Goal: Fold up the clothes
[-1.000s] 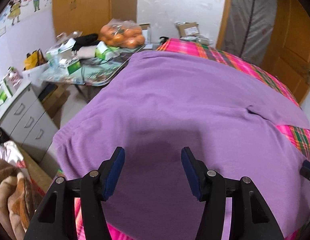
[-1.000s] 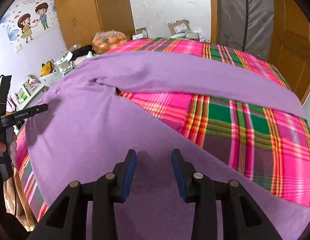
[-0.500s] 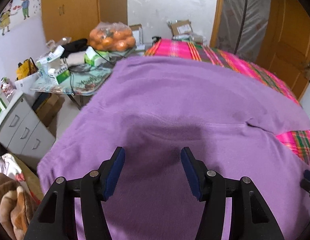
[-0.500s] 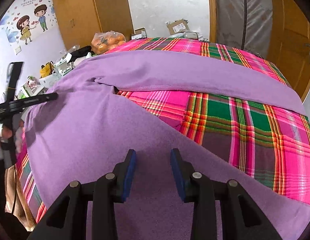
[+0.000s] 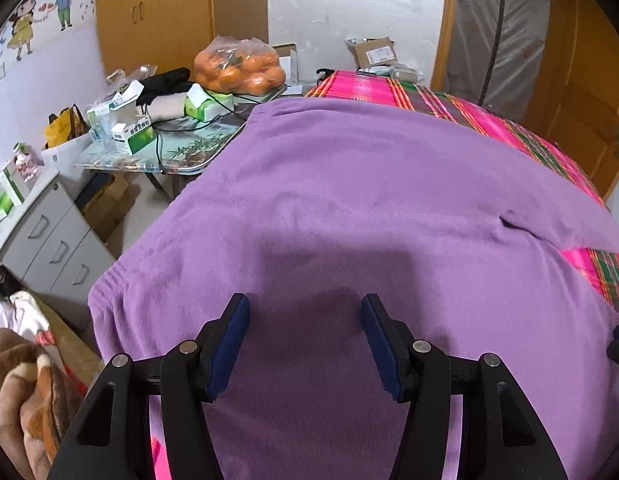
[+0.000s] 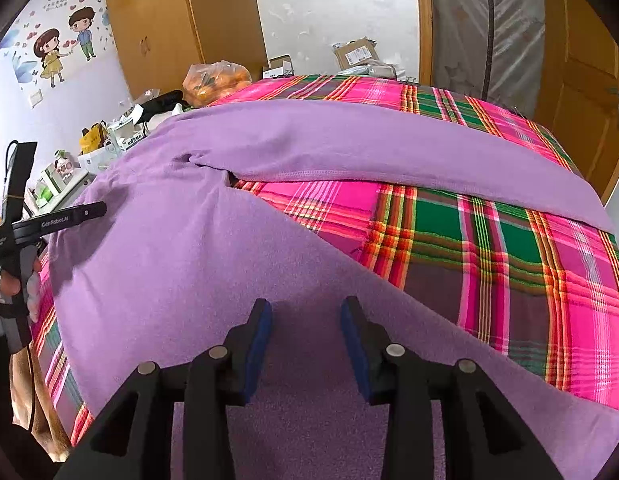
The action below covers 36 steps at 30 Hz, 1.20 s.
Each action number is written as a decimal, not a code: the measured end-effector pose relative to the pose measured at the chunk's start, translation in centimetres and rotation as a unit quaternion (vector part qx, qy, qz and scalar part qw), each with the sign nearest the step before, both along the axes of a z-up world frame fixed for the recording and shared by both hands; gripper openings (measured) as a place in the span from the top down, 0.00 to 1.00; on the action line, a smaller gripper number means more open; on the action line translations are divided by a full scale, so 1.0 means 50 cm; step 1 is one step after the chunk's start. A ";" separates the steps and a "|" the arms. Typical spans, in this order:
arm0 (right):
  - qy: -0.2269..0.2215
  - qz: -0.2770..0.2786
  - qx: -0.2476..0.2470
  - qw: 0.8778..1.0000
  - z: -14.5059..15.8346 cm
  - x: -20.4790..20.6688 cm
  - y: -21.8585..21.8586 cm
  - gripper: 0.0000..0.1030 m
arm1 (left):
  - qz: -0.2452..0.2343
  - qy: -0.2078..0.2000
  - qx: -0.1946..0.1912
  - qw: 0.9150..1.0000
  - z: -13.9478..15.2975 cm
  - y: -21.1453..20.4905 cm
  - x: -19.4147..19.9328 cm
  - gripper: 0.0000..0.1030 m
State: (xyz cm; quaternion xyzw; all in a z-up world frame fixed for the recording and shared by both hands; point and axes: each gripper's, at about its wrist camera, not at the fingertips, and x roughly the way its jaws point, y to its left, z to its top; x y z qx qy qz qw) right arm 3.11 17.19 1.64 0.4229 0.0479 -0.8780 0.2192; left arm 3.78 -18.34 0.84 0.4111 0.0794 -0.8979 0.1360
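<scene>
Left claw (image 5: 304,312) agape above fuzzy purple fleece garment (image 5: 369,208).

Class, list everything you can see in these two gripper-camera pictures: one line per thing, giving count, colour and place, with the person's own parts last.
Soft purple fleece garment: one, purple, spread across the bed.
Pink and green plaid bed cover: one, under the garment.
Clear bag of oranges: one, orange, on the cluttered side table.
Glass-topped side table: one, left of the bed.
Grey drawer cabinet: one, against the left wall.
Wooden wardrobe: one, brown, back left.
Wooden door: one, brown, right.
Cardboard parcel: one, brown, beyond the bed.
Cartoon wall sticker: two figures, left wall.
Left hand-held gripper: black, blue pads, open over the garment.
Right hand-held gripper: same, open.
</scene>
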 end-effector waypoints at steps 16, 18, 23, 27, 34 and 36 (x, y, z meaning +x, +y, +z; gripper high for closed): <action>0.003 0.001 0.009 1.000 -0.001 0.002 -0.005 0.62 | -0.055 0.003 -0.018 0.998 0.002 0.098 0.001 0.42; 0.005 0.004 0.013 1.000 -0.001 0.003 -0.009 0.59 | -0.056 0.001 -0.019 0.998 0.000 0.100 -0.001 0.42; 0.008 0.001 0.025 1.000 -0.002 0.005 -0.018 0.58 | -0.056 0.003 -0.018 0.998 -0.001 0.101 -0.001 0.42; 0.008 0.016 0.014 1.000 0.007 0.008 -0.047 0.59 | -0.056 0.004 -0.015 0.998 -0.003 0.099 0.000 0.42; 0.000 -0.043 0.020 0.999 -0.001 -0.013 0.045 0.72 | -0.057 0.004 -0.013 0.998 -0.003 0.096 -0.001 0.42; 0.001 -0.090 0.013 0.996 0.000 -0.001 0.133 0.73 | -0.057 0.004 -0.012 0.998 -0.003 0.096 -0.002 0.42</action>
